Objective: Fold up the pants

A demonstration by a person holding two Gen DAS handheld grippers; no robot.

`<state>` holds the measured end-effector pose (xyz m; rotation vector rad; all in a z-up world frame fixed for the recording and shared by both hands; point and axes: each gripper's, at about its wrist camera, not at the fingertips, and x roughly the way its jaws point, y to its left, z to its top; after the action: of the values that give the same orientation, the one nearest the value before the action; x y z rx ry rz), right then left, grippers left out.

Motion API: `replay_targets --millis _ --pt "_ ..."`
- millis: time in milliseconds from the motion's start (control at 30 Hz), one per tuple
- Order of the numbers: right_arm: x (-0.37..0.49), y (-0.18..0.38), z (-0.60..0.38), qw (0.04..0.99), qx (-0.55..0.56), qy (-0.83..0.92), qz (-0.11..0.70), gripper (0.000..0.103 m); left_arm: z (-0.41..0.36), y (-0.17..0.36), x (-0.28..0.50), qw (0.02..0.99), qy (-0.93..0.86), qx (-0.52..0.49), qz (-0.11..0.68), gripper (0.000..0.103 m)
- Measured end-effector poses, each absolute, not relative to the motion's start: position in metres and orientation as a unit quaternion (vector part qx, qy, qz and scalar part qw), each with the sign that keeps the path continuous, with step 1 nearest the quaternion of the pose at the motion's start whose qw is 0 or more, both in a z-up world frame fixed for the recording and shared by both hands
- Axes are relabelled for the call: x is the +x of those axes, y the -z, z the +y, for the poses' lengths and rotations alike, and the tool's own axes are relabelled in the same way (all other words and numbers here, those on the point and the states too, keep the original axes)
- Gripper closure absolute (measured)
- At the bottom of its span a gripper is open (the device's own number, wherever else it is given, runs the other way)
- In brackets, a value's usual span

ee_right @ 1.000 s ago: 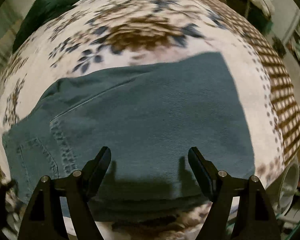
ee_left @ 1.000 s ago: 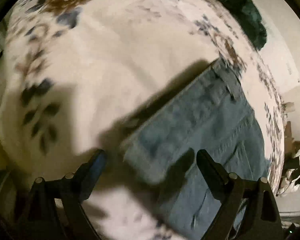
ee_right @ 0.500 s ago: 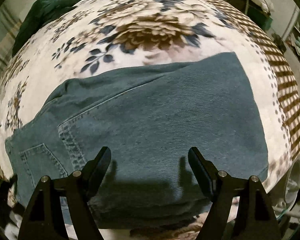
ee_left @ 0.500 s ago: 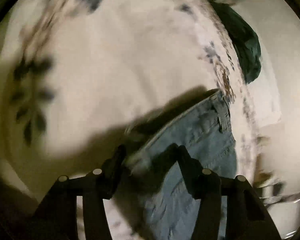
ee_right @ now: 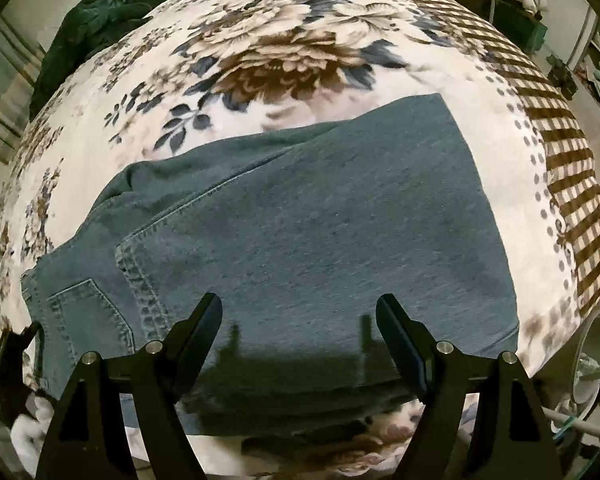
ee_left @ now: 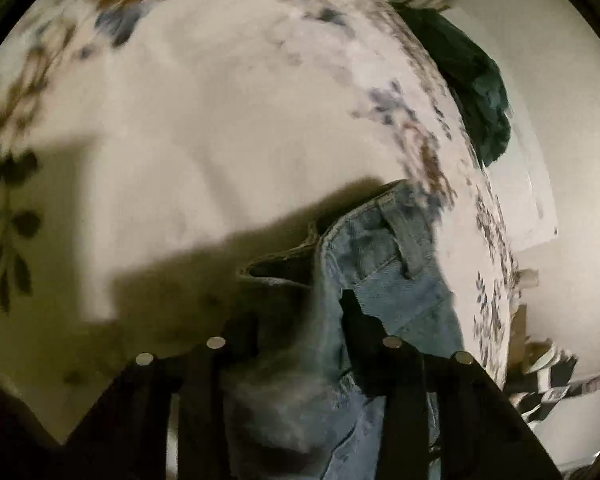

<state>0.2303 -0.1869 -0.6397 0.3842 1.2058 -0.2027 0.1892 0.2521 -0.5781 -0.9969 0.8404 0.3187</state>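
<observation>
- Left wrist view: the left gripper (ee_left: 300, 328) is closed on a bunch of denim at the waistband end of the pants (ee_left: 384, 280); cloth fills the space between its two fingers and rises ahead of them in a ridge.
- Left wrist view: a belt loop and a stitched seam show on the raised fabric just beyond the fingertips. The picture is blurred, so finer detail cannot be read.
- Left wrist view: the pants lie on a floral blanket (ee_left: 204, 120) covering a bed; a broad dark shadow falls across the blanket to the left of the gathered cloth.
- Left wrist view: a dark green garment (ee_left: 476, 92) sits at the far edge of the bed, well apart from the pants.
- Right wrist view: the right gripper (ee_right: 299, 322) is spread wide with nothing between its fingers, poised over the near edge of the pants (ee_right: 320, 240).
- Right wrist view: the pants lie flat across the floral blanket (ee_right: 284, 52), back pocket and double-stitched seam to the left, the leg end to the right near the blanket's checked border.
- Right wrist view: the dark green garment (ee_right: 100, 24) lies at the far left corner of the bed, apart from the pants.
- Right wrist view: the finger shadows fall on the denim just ahead of the fingertips.
</observation>
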Motion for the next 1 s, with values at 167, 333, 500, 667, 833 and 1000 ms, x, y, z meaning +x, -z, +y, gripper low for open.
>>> replay_targets --millis 167,333,500,667,833,1000 --pt "0.223 0.637 -0.207 0.799 0.202 0.099 0.557 0.022 0.211 0.501 0.172 0.852 -0.121 -0.358 0.362 0.074" --pt "0.205 0.634 -0.246 0.792 0.235 0.117 0.551 0.022 0.141 0.423 0.169 0.895 -0.065 -0.275 0.344 0.074" --pt "0.174 0.626 -0.296 0.782 0.269 0.148 0.543 0.022 0.047 0.381 0.178 0.912 0.013 -0.235 0.335 0.074" --pt "0.139 0.612 -0.355 0.778 0.284 0.19 0.527 0.022 -0.068 0.389 0.196 0.901 0.107 -0.208 0.365 0.074" --pt "0.111 0.608 -0.41 0.771 0.296 0.225 0.516 0.022 -0.184 0.429 0.199 0.883 0.178 -0.146 0.41 0.075" --pt "0.09 0.618 -0.454 0.755 0.32 0.24 0.52 0.022 -0.261 0.469 0.199 0.857 0.223 -0.074 0.459 0.074"
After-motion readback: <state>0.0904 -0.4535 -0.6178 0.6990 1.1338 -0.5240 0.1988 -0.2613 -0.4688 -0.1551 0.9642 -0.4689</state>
